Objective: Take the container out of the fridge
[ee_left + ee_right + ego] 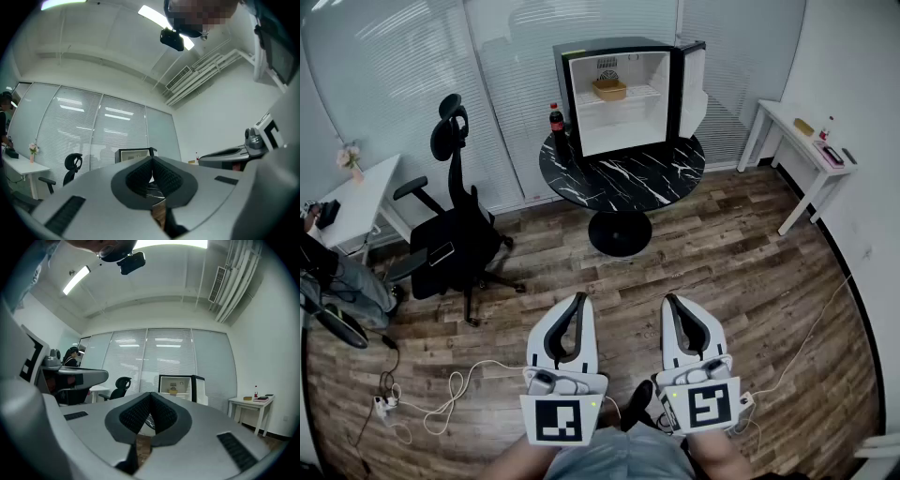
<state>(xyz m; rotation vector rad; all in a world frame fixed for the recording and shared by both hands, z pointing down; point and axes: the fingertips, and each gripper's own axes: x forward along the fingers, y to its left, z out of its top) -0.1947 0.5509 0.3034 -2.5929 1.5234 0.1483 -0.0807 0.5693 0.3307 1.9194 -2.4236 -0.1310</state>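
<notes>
**As Positioned: Container Inside Fridge**

While I hold my left hand-held gripper (578, 298) and right hand-held gripper (671, 300) side by side, both are fully closed and empty. The container (609, 89) sits on a shelf inside the open fridge (619, 45), which stands on the round worktop (623, 178), well apart from both.

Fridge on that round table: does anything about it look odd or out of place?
The fridge door stands wide open, a lone tan container inside, while a cola bottle stands outside on the table. Nothing looks spilled or broken.
</notes>
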